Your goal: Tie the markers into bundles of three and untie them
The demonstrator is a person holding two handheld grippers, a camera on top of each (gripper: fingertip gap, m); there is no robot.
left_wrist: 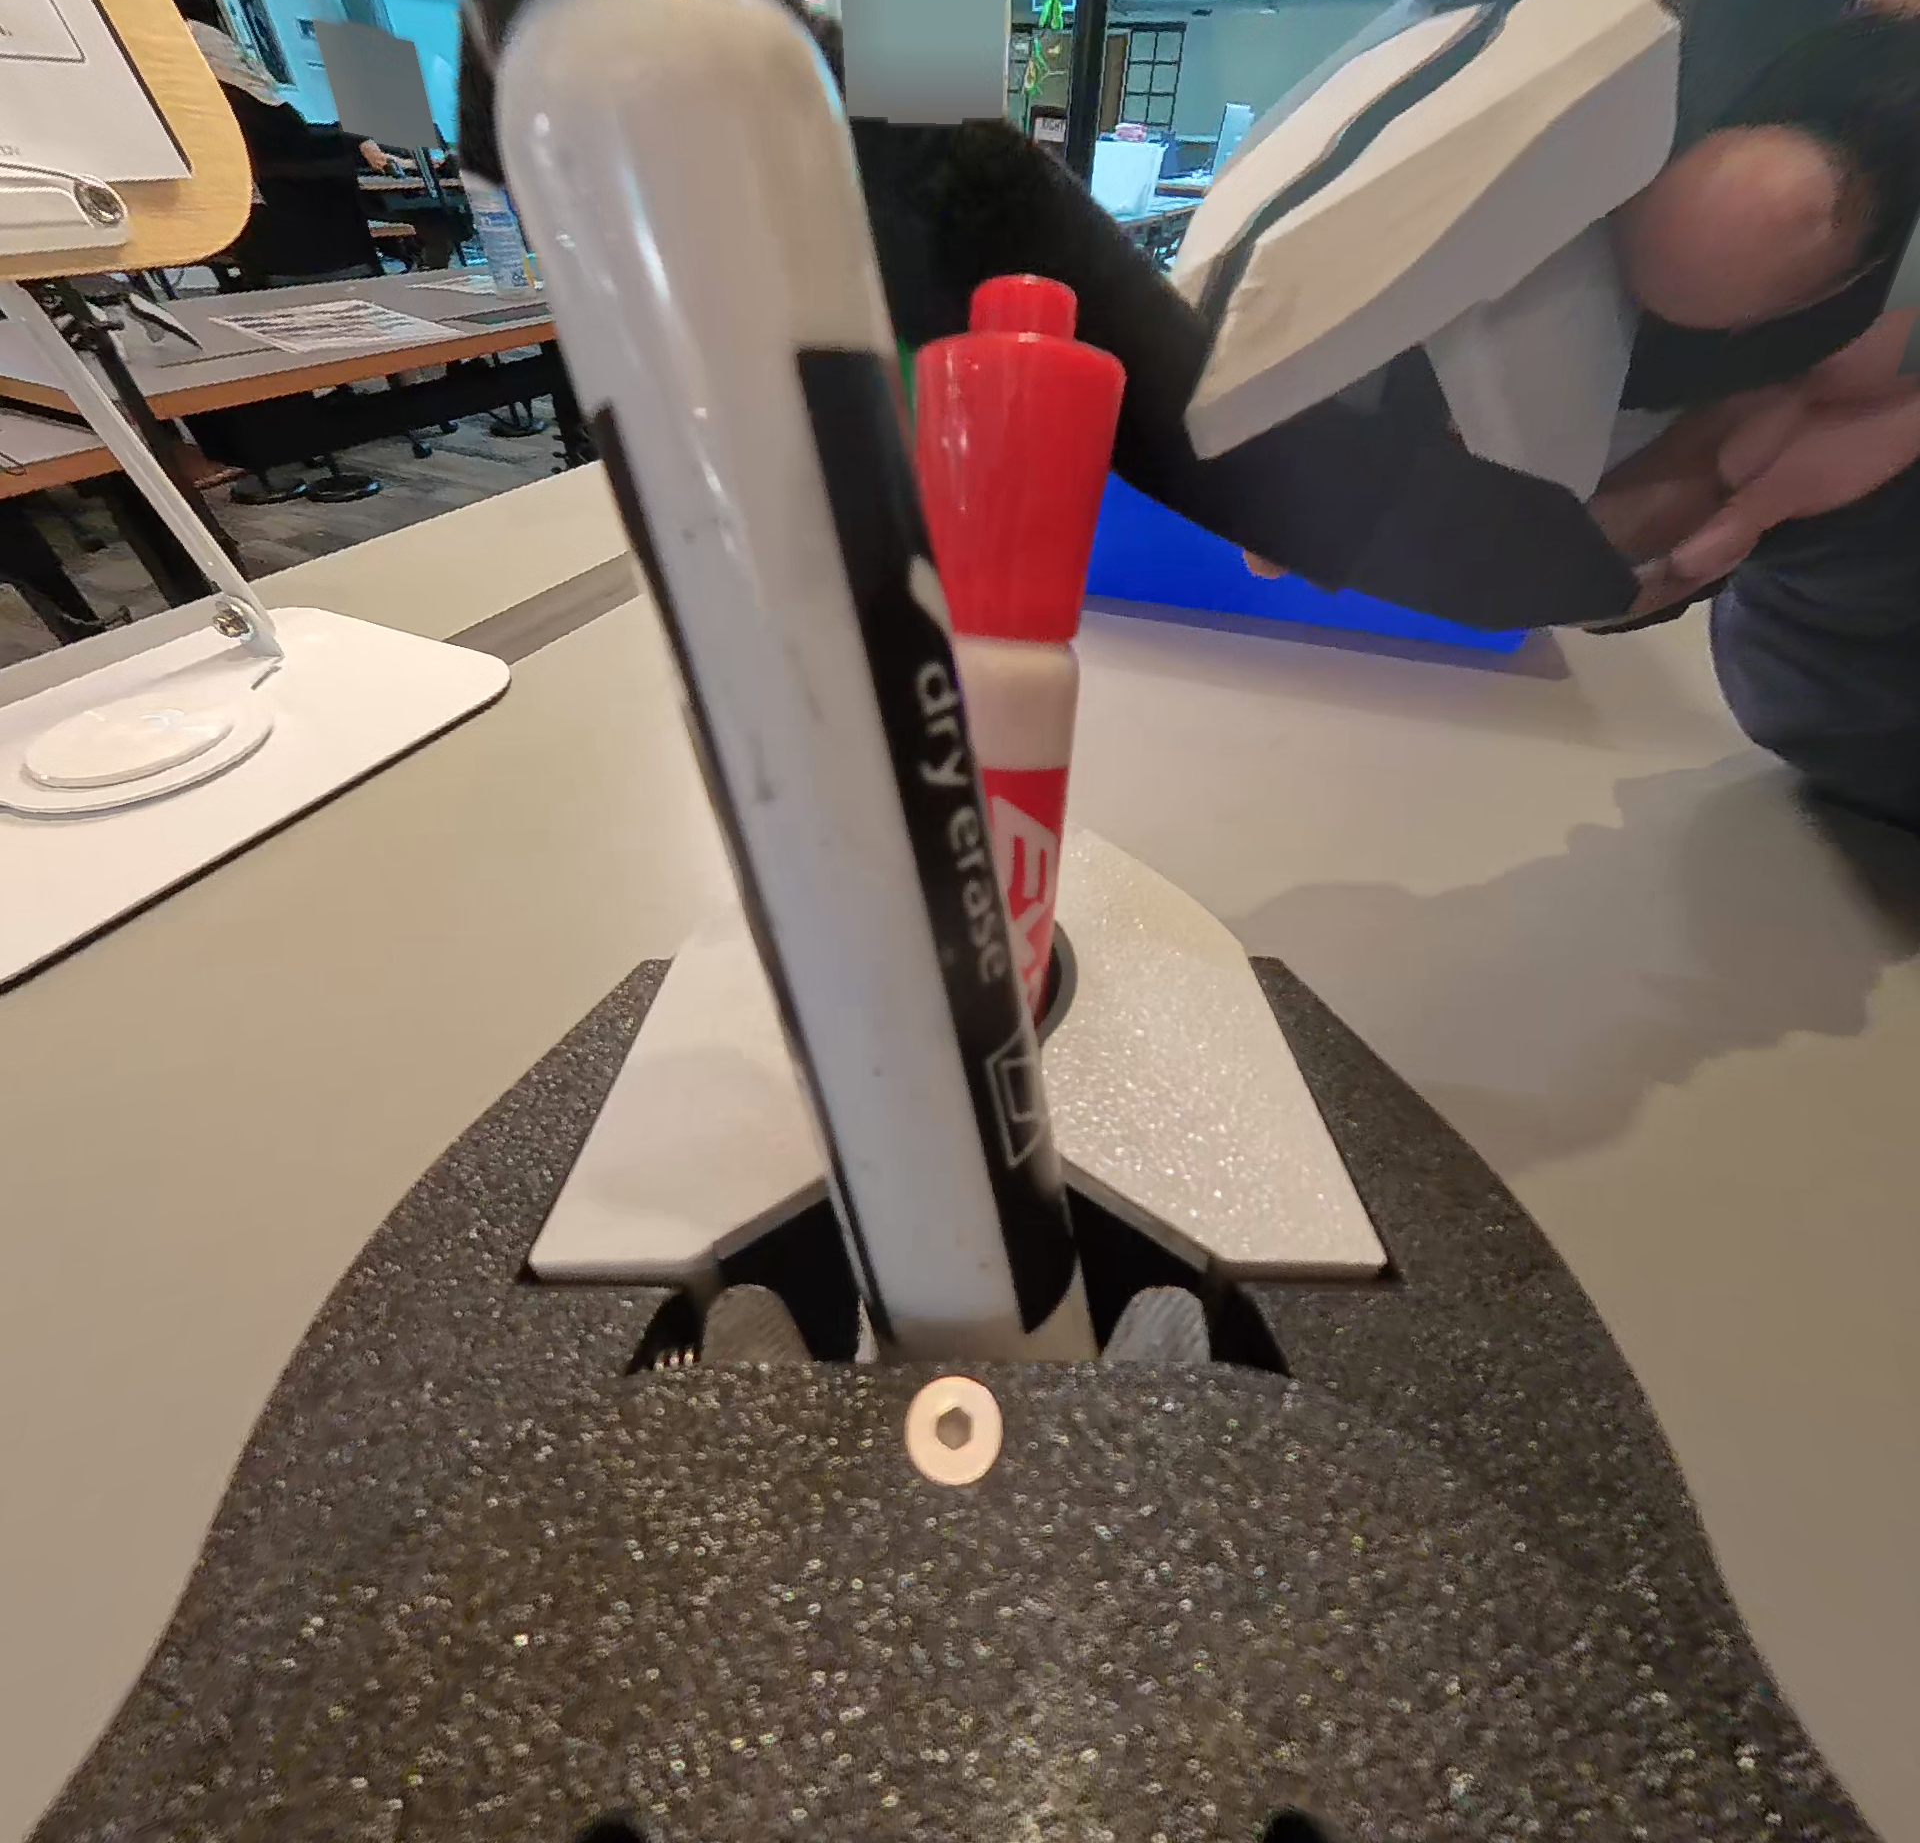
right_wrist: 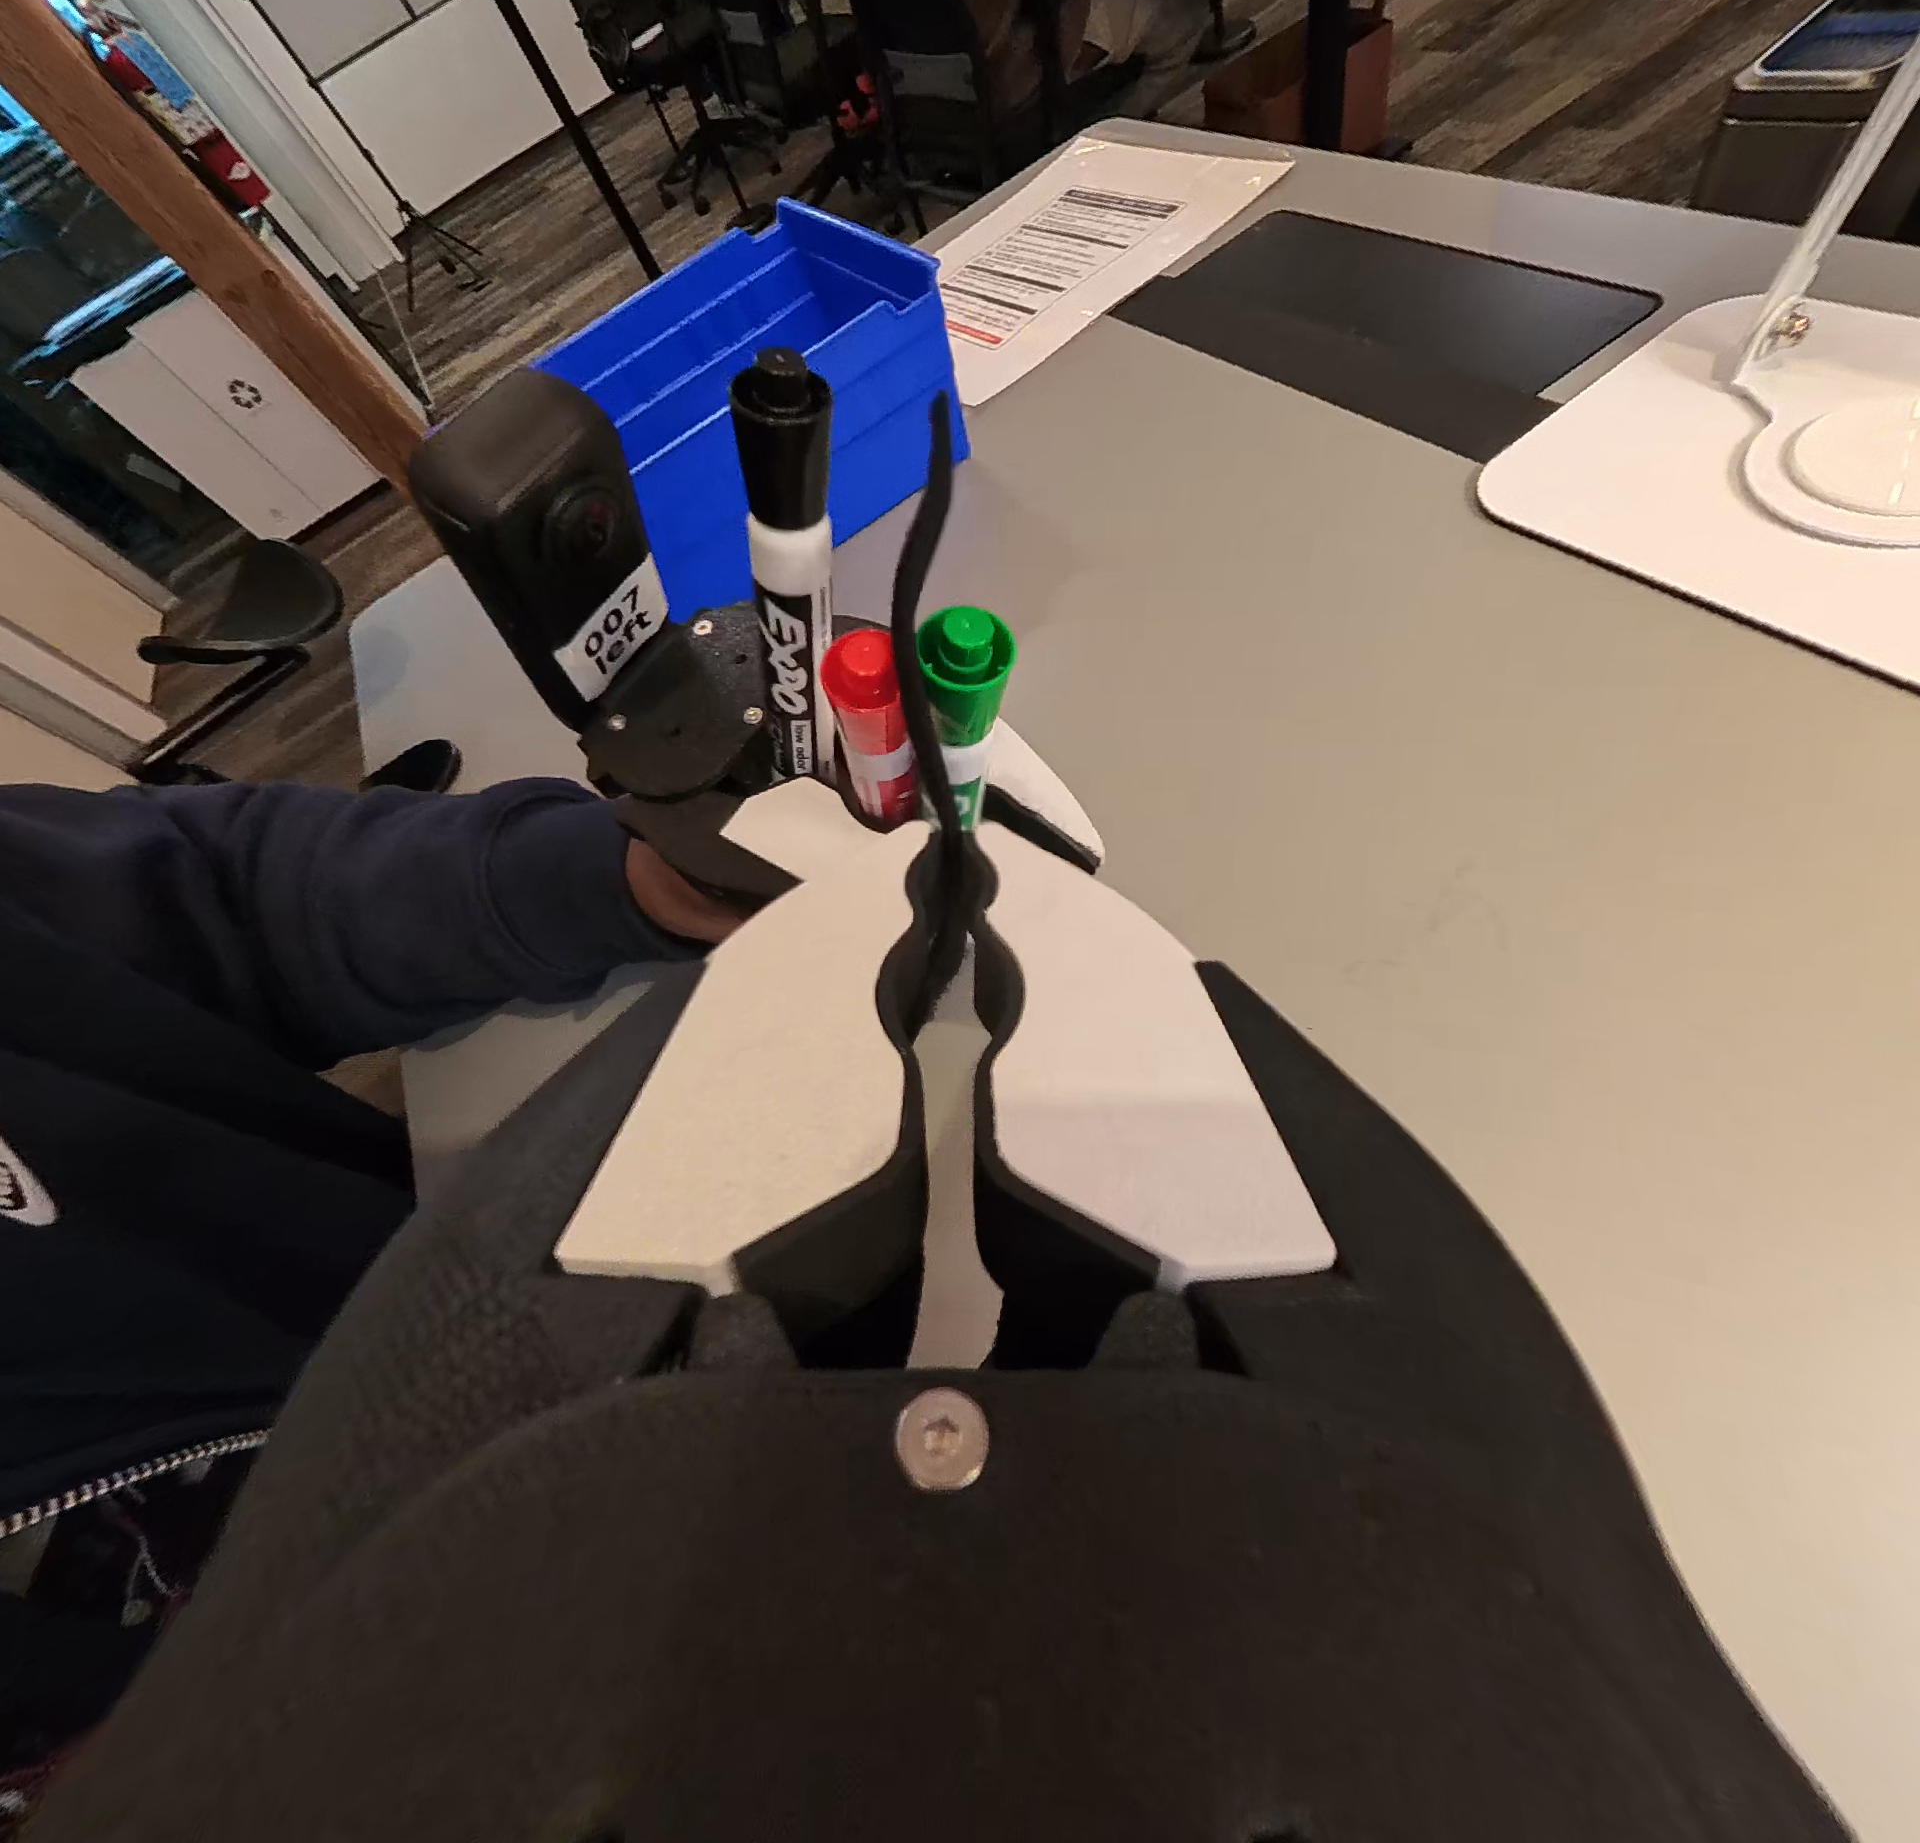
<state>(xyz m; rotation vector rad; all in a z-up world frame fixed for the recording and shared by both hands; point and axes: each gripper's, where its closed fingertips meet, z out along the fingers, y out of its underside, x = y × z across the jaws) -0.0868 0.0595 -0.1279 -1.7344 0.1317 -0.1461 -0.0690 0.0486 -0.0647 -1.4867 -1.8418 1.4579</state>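
Observation:
My left gripper [left_wrist: 914, 920] is shut on a bunch of upright markers: a black marker [left_wrist: 748, 546] with a white barrel and a red marker [left_wrist: 1013, 484] beside it. The right wrist view shows the left gripper [right_wrist: 904, 806] holding the black marker [right_wrist: 784, 546], the red marker [right_wrist: 868, 723] and a green marker [right_wrist: 966, 681]. My right gripper [right_wrist: 951, 837] is shut on a thin black strap [right_wrist: 920, 598] that rises in front of the markers. In the left wrist view the right gripper [left_wrist: 1205, 411] is close behind the markers, with the strap [left_wrist: 997, 204] reaching toward them.
A blue bin [right_wrist: 790, 339] stands behind the markers on the grey table [right_wrist: 1351, 858]. A white stand base [right_wrist: 1714, 463] is at the right, with a black mat [right_wrist: 1382, 307] and a printed sheet [right_wrist: 1101, 235] behind. A person's sleeve [right_wrist: 312, 889] is at left.

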